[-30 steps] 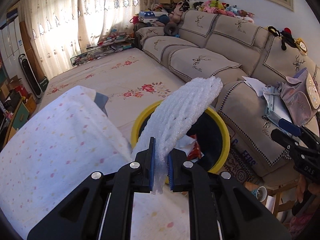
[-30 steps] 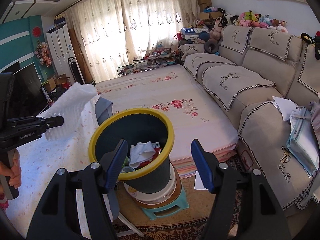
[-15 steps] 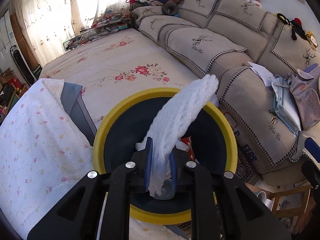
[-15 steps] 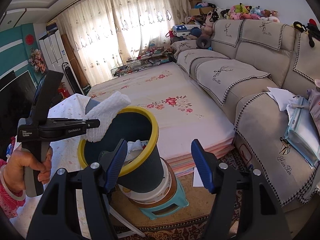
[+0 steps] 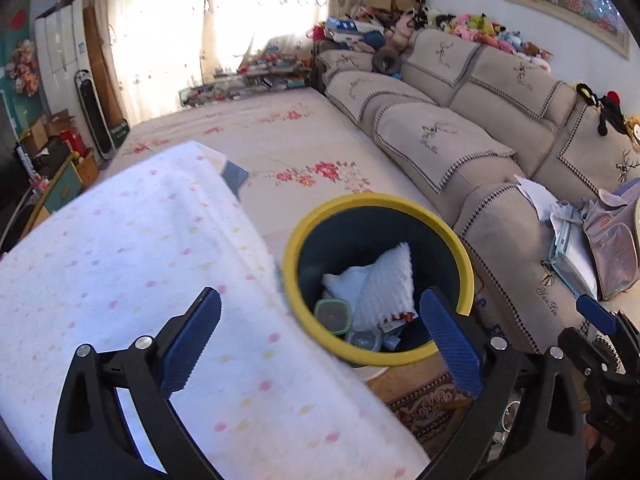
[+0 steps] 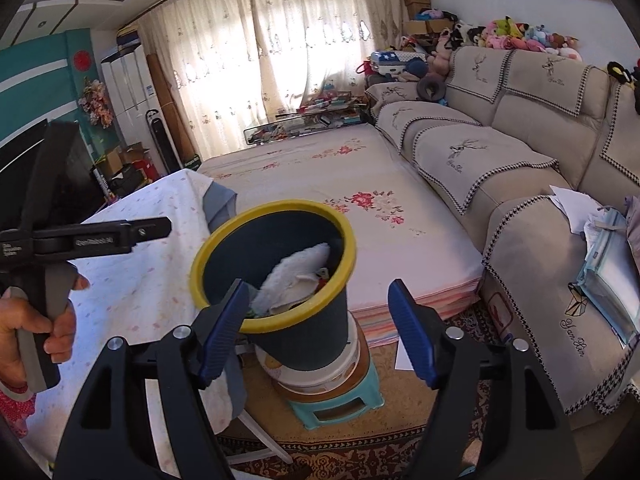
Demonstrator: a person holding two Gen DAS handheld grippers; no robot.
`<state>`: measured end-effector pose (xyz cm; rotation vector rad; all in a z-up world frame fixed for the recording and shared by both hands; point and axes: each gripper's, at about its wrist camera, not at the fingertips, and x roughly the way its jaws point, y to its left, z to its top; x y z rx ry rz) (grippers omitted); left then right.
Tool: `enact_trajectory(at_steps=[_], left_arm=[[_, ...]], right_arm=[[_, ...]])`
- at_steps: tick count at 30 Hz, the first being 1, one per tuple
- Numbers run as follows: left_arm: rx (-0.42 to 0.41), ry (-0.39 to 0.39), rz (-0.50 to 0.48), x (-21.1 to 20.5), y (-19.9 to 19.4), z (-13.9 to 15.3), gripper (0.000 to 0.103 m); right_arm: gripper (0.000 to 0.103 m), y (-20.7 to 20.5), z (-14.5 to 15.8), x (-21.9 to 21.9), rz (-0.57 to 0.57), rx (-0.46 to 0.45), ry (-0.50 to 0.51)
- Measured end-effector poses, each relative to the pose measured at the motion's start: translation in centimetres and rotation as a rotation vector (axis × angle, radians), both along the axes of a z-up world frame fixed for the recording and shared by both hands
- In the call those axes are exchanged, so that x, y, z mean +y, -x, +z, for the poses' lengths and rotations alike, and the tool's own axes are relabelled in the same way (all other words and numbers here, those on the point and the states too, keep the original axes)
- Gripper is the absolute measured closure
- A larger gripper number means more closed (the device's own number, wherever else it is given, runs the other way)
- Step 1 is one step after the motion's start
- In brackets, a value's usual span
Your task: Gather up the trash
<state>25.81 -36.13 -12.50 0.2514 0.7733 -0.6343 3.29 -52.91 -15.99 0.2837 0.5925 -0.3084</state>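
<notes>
Left gripper (image 5: 320,340) opening wide and empty above a floral-clothed tabletop (image 5: 120,264); right gripper (image 6: 318,332) also opening, holding nothing. White foam wrap (image 5: 386,284) lies slanted inside the yellow-rimmed dark trash bin (image 5: 376,204), long axis leaning toward the beige sofa (image 5: 440,140) beyond.
</notes>
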Motion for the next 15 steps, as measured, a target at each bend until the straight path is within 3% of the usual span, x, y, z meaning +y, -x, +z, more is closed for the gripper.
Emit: enact_trajectory(at_steps=[3,5,10,15], left_arm=[[-0.099,0.044,0.090,6.5,3.6,2.7,0.005],[-0.146,0.067,0.163,11.1,5.8,4.1,0.005],[-0.162,0.096,0.284,21.8,10.5,6.2,0.005],[-0.251,0.094,0.437,29.9,16.1,8.0,0.005]], right_arm=[[0.020,0.0,1.2,3.7,0.077,-0.021,0.031],[0.008,0.2,2.3,6.2,0.116,-0.046,0.059],[0.007,0.6,4.5,11.0,0.190,-0.083,0.125],[0.007,1.9,6.2,13.8,0.220,-0.113,0.155]])
